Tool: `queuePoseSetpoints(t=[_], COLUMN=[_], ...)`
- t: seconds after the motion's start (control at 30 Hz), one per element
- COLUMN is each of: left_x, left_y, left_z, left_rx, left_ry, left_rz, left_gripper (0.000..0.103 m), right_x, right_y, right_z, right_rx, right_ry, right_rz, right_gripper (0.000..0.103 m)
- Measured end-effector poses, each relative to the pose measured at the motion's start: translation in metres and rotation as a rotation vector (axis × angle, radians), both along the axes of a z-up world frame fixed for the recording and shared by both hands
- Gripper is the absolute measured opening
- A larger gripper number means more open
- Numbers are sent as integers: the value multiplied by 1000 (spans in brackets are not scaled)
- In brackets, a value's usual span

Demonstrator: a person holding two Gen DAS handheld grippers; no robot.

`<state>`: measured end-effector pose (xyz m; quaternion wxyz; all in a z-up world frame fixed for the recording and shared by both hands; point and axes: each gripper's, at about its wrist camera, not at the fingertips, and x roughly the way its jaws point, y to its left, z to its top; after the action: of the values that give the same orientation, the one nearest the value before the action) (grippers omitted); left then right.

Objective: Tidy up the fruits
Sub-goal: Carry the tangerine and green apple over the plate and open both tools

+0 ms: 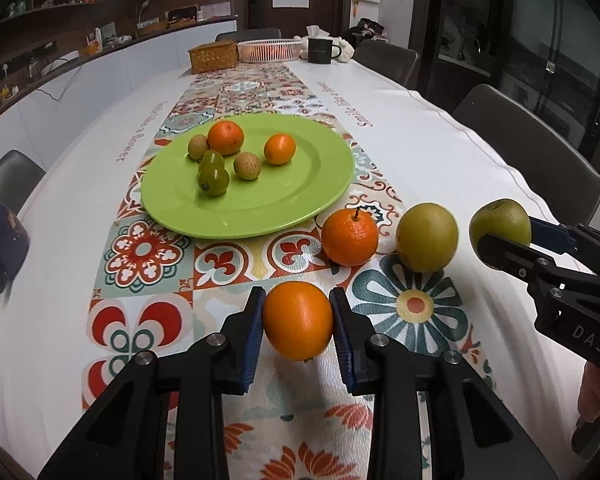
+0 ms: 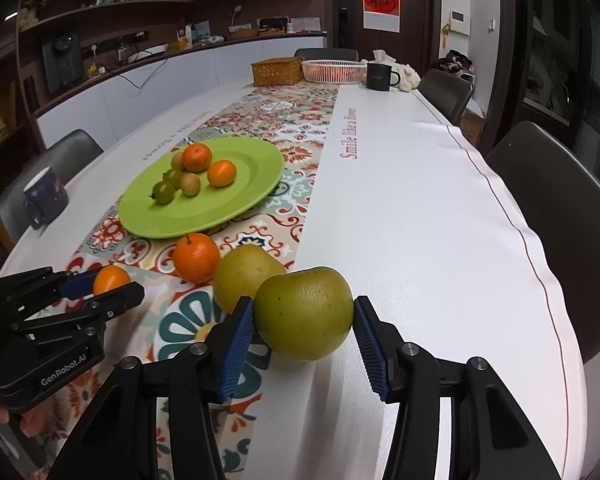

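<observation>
orange (image 1: 298,321) clamped in my left gripper (image 1: 298,330), green apple (image 2: 304,313) pinched in my right gripper (image 2: 304,334), plate (image 1: 300,204) beyond

Right gripper (image 2: 303,334) clamps green apple (image 2: 304,313) near side of green plate (image 2: 236,200); second apple (image 2: 244,280) just behind it

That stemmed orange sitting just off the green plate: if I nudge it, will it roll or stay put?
The stemmed orange looks round, so a push would probably start it rolling. It rests on flat patterned cloth with nothing close in front, so little would stop it. Its dimpled skin looks firm and should grip well, not slip.
</observation>
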<state>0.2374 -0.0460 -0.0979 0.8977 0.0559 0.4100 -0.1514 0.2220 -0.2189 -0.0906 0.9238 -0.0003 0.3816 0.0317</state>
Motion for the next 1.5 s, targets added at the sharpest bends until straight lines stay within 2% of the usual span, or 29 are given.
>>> queuePoseSetpoints(t=[0.43,0.73,1.13,1.5], left_x=[-18,0,57,104], left_y=[15,20,36,45], left_z=[38,55,54,24], left_rx=[9,16,-29,-27], left_ry=[-87,-123,-73,15], left_rz=[11,2,46,68], left_gripper=[32,32,32,32], right_x=[-13,5,68,120], right_y=[23,38,59,75], right_z=[33,49,47,28], right_rx=[30,72,132,119], right_ry=[-54,-71,-25,35], right_rz=[73,108,132,111], right_gripper=[51,51,51,51])
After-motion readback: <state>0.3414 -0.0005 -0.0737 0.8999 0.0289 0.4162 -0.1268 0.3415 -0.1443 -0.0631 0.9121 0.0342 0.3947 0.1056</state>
